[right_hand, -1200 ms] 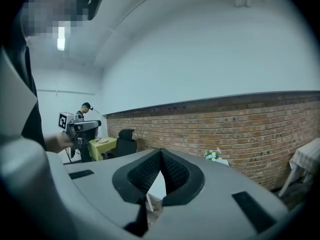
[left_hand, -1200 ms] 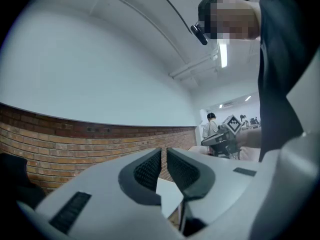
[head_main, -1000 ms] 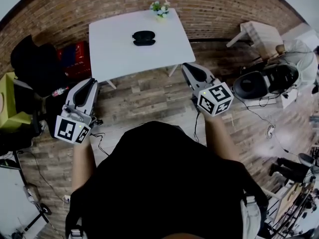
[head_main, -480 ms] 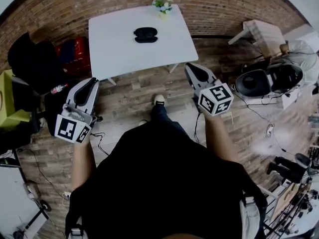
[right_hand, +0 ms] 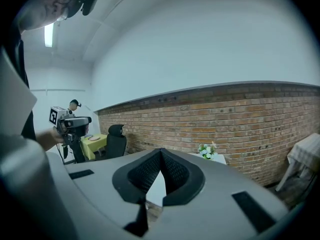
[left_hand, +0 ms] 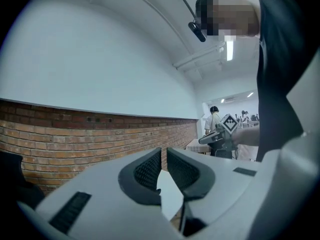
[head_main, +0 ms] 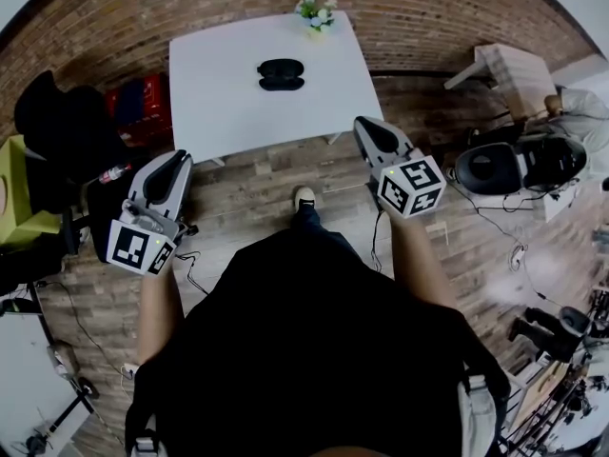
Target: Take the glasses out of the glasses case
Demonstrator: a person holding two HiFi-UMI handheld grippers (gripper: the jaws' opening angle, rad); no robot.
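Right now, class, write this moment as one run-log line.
phase: pre-grasp | black oval glasses case: on white square table, untouched | left gripper: empty, jaws nearly together | right gripper: empty, jaws together

Indoor lab or studio space: brick wall (head_main: 143,17), wood-plank floor (head_main: 276,184), white worktop (head_main: 219,93), floor cables (head_main: 495,227), office chair (right_hand: 116,139).

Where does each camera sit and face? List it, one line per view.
Head view: on the person's head, looking steeply down at the white table, glasses case, left gripper, right gripper and torso.
Left gripper view: on the left gripper, along its jaws towards the brick wall; torso at right.
Right gripper view: on the right gripper, along its jaws towards the brick wall and flowers.
Shared: flowers in head and right gripper views; each gripper view shows the other gripper.
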